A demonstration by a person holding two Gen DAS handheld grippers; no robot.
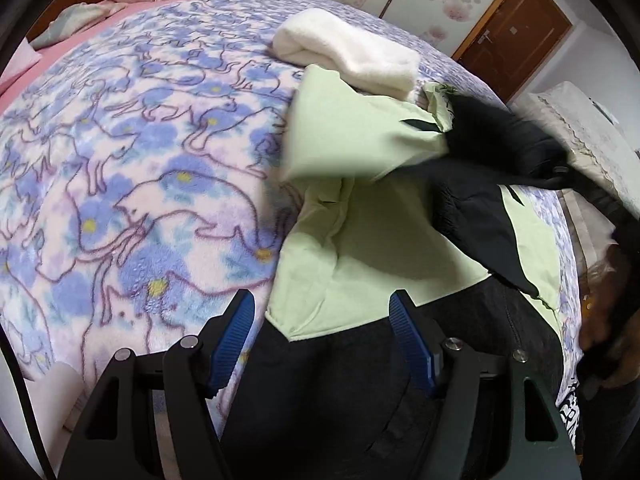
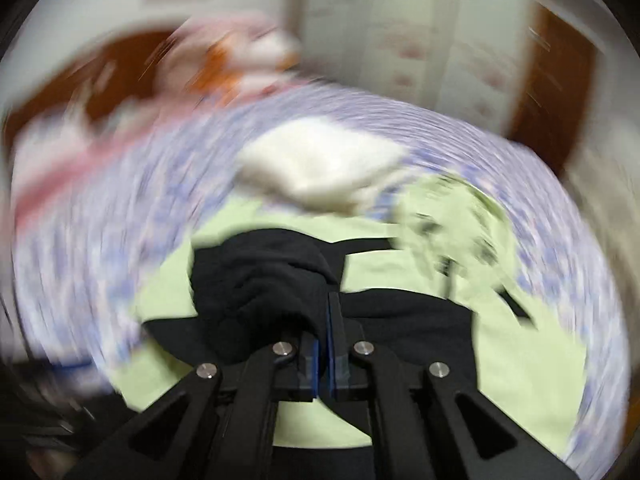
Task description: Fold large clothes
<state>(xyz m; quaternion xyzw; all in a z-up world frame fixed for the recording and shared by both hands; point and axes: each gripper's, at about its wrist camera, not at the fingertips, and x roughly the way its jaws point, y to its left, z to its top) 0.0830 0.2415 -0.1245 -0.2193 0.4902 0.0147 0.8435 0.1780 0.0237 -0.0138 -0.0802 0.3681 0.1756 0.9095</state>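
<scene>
Right wrist view: right tool (image 2: 325, 312) clenched on black sleeve (image 2: 256, 280) of green jacket (image 2: 520, 360). Left tool (image 1: 322, 320) released. Could slip free if yanked.

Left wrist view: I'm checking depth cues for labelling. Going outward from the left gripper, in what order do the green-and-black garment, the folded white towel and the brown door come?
1. The green-and-black garment, right ahead of the left gripper, its hem between the open fingers.
2. The folded white towel, farther up the bed, past the garment.
3. The brown door, far upper right, beyond the bed.
</scene>
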